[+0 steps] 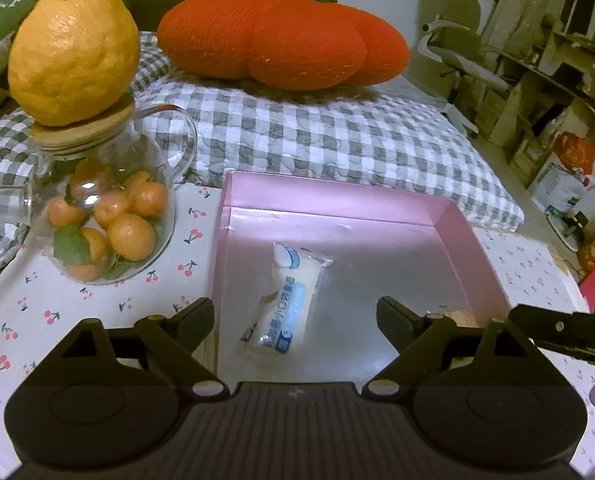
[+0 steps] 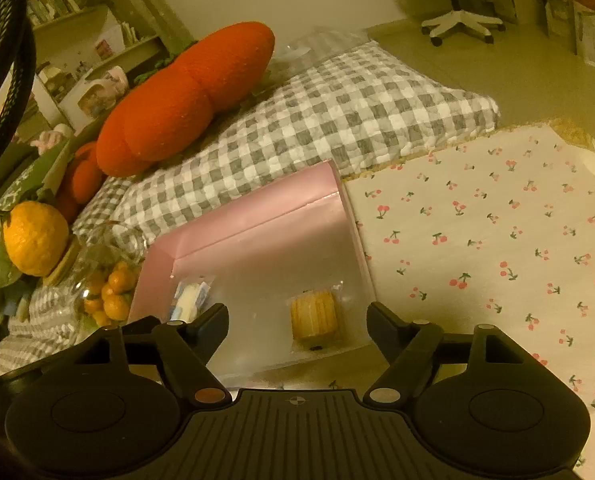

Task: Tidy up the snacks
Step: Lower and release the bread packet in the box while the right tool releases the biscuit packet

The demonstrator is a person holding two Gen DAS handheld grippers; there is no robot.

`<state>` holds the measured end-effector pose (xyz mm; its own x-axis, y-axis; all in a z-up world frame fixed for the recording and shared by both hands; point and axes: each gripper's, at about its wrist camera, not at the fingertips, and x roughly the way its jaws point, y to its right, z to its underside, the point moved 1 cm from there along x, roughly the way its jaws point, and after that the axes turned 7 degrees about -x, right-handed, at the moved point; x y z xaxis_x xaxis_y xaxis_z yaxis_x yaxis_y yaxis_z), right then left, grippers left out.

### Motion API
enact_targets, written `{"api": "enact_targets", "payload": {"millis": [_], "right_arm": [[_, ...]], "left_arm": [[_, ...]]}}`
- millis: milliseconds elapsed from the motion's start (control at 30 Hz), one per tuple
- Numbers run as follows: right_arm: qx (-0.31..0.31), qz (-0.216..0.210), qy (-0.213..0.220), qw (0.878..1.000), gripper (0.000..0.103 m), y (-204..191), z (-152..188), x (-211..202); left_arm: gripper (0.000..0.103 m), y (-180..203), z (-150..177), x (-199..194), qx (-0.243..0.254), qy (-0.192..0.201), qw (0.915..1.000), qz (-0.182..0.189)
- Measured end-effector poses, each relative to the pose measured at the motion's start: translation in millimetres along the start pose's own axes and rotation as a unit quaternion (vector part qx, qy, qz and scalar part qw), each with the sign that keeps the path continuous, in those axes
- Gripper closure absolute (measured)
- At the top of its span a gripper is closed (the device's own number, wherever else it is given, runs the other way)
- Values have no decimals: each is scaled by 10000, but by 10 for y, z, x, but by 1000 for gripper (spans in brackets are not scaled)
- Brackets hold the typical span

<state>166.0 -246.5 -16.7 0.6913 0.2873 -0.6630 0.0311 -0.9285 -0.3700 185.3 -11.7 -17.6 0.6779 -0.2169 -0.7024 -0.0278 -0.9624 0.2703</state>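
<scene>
A shallow pink box point(image 1: 469, 248) lies on the cherry-print cloth. A white and blue wrapped snack point(image 1: 287, 300) lies inside it, just ahead of my open, empty left gripper point(image 1: 295, 316). In the right wrist view the same pink box point(image 2: 257, 208) holds the white and blue snack point(image 2: 191, 296) at its left and a yellow wrapped cake point(image 2: 315, 314) near its front edge. My right gripper point(image 2: 297, 320) is open and empty, with the cake between and just ahead of its fingers. Part of the right gripper shows in the left wrist view point(image 1: 565, 332).
A glass jar point(image 1: 109, 216) of small oranges stands left of the box, with a large yellow citrus point(image 1: 73, 52) on its lid. A checked cushion point(image 1: 337, 140) and an orange pumpkin pillow point(image 1: 281, 36) lie behind. Cherry-print cloth point(image 2: 497, 240) spreads right of the box.
</scene>
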Motion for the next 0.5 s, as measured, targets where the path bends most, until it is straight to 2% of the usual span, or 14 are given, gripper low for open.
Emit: {"api": "enact_targets", "payload": {"millis": [200, 500], "right_arm": [[-126, 34, -48, 9999, 21, -67, 16, -168], [-292, 9, -99, 9995, 19, -122, 84, -402]], "left_arm": [[4, 38, 77, -168, 83, -69, 9999, -1], [1, 11, 232, -404, 70, -253, 9997, 12]]}}
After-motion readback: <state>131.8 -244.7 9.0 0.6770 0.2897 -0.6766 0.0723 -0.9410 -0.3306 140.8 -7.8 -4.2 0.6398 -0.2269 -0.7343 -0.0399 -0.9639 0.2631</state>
